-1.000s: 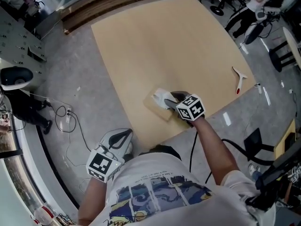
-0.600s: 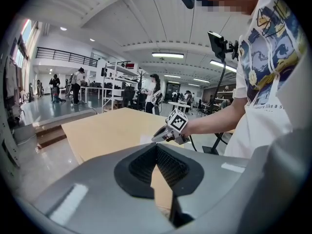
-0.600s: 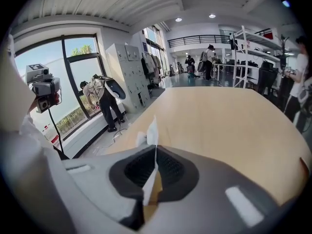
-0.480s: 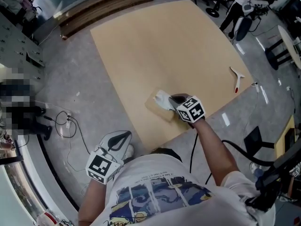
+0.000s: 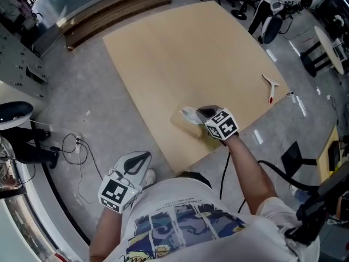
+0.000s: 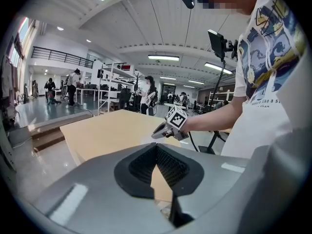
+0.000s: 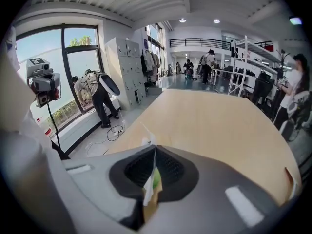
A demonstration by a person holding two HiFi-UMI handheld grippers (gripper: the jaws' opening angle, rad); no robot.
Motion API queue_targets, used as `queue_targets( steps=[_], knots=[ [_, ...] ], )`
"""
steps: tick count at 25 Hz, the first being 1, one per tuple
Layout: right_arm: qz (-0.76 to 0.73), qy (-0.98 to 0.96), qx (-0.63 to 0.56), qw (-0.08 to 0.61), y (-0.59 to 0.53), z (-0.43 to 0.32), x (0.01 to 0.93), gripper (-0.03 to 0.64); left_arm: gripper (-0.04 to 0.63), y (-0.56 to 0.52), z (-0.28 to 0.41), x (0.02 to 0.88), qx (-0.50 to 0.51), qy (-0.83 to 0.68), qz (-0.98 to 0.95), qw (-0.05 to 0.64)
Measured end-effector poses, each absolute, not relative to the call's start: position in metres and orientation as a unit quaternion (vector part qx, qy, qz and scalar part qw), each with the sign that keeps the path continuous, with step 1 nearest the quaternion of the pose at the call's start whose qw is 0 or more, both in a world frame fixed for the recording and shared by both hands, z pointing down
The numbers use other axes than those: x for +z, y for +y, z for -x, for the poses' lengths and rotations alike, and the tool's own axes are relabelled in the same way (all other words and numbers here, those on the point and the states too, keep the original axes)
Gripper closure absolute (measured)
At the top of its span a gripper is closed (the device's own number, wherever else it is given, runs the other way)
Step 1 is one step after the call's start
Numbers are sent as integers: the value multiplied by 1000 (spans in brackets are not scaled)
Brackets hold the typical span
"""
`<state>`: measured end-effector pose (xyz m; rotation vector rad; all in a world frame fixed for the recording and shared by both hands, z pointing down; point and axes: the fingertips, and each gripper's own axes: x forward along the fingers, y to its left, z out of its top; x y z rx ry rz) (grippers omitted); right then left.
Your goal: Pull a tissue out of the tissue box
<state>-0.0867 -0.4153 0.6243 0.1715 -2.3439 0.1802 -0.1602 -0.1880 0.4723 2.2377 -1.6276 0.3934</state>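
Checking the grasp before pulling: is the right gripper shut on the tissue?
Shut: the right gripper has its jaws together, with the white tissue pinched between them.

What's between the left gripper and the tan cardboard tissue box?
Head view: past the left gripper, grey floor, then bare tan wooden table up to the tissue box.

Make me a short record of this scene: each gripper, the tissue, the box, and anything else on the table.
right hand-held gripper: shut on the tissue, over the box
tissue: pinched between the jaws, lower end still at the box
box: on the table, near its front edge
left hand-held gripper: shut, empty, off the table over the floor
other: small white tool, red tip, by the table's right edge
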Motion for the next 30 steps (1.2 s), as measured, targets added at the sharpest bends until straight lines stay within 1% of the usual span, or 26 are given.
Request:
queue_targets(
  steps=[19,30],
  knots=[
    [-128,-909,25,395,-407,78,592,614,594,-147,175,469,121,-552,-811,152],
    [-179,-908,20,378,-401,70,568,614,594,-122,189,468,117,-538,-821,152]
  ],
)
